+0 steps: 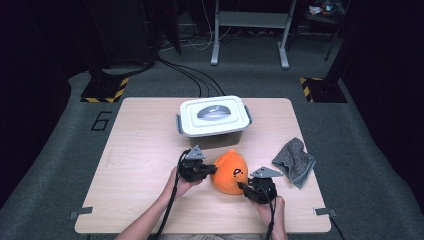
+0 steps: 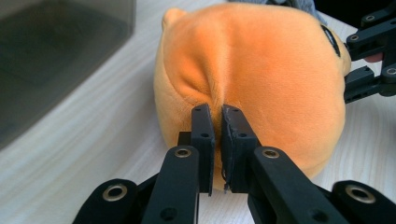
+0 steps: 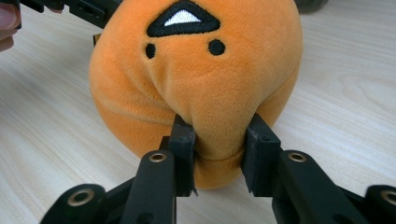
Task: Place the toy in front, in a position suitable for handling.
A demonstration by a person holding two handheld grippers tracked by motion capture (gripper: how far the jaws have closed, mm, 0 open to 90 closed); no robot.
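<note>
Pinching the orange plush (image 1: 230, 171) from both sides near the surface's (image 1: 145, 150) front edge, left claw (image 2: 217, 112) is clamping a thin fold while right claw (image 3: 218, 130) is squeezing a fatter bulge; looks light, squishy, so grabbing loose fabric seems safest.

Both grippers are matte black. The left gripper (image 1: 212, 170) and the right gripper (image 1: 241, 186) each carry a grey three-cornered plate on top, and a black cable trails back from each along the person's bare, sleeveless forearms. In the gripper views, the fingers (image 2: 204, 140) are flat, blocky black pads with small screw holes, mounted on angled link arms joined by brass-ringed pivots.
</note>
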